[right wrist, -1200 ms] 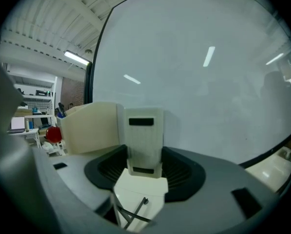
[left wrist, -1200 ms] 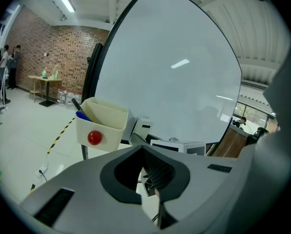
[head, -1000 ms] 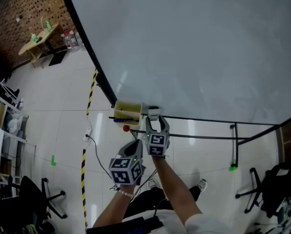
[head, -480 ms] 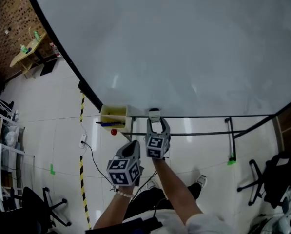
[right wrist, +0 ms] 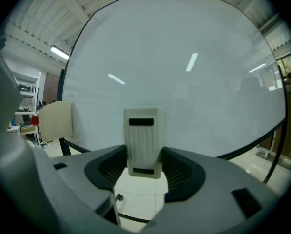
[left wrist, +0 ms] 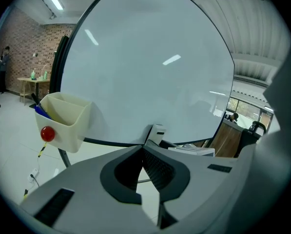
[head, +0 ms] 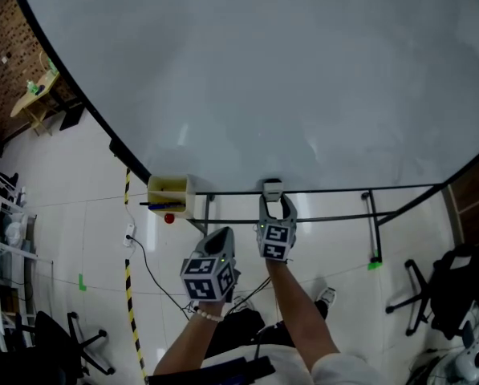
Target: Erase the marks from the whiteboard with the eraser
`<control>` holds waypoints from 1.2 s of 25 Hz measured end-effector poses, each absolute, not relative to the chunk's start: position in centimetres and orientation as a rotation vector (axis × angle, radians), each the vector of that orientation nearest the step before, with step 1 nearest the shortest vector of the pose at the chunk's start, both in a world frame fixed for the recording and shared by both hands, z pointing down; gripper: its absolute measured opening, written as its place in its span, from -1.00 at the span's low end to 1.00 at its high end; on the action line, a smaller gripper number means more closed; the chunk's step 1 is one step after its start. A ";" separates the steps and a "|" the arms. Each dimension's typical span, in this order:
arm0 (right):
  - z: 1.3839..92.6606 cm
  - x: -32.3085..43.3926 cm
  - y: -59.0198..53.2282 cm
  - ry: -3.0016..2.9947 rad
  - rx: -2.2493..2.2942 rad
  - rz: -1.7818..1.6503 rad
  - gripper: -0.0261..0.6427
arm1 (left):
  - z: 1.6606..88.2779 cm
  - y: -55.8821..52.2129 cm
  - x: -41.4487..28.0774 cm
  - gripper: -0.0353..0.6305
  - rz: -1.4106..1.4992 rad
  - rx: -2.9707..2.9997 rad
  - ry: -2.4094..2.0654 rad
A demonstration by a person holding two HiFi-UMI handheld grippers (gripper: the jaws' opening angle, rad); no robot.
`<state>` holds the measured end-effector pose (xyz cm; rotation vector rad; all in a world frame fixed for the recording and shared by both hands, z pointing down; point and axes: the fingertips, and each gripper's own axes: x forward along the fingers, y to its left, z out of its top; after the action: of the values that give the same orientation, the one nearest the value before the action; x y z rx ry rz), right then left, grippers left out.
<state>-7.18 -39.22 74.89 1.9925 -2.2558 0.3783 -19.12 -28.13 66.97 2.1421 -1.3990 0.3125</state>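
While upright by the whiteboard (head: 287,70), eraser (right wrist: 143,140) between jaws of right claw (head: 273,207).

Whiteboard (head: 263,70) face open; pen cup (head: 168,195) obstructs left.

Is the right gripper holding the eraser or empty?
Holding it: the eraser stands clamped between the jaws of the right gripper.

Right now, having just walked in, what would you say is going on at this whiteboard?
A person works with two handheld grippers. The right gripper grips a pale eraser, held up at the lower edge of the whiteboard. The left gripper hangs lower, jaws together on nothing. No marks show on the whiteboard; a marker holder sits at its lower left edge.
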 end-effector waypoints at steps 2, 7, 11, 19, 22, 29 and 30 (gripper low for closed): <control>74.8 -5.5 -39.2 -2.253 1.999 0.370 -0.17 | 66.9 -28.3 -17.7 -0.93 0.315 2.155 -1.396; 75.4 -0.9 -39.0 -2.211 2.002 0.368 -0.17 | 66.8 -28.9 -14.2 -0.93 0.343 2.180 -1.394; 75.4 3.1 -38.6 -2.185 1.994 0.345 -0.17 | 66.7 -28.8 -10.5 -0.93 0.347 2.196 -1.373; 76.5 12.9 -38.2 -2.155 2.046 0.369 -0.17 | 66.7 -28.6 -1.9 -0.93 0.365 2.230 -1.317; 76.4 15.6 -38.1 -2.182 2.030 0.340 -0.15 | 67.0 -28.8 2.2 -0.93 0.370 2.257 -1.297; 77.7 26.0 -37.7 -2.138 2.057 0.304 -0.15 | 68.3 -28.6 11.5 -0.93 0.411 2.279 -1.233; 77.9 27.4 -37.6 -2.136 2.053 0.292 -0.15 | 68.6 -28.6 12.9 -0.93 0.416 2.280 -1.225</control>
<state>27.39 -37.56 77.87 2.0529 -2.1358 0.2915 12.88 -28.58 68.63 2.2795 -1.2252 0.4158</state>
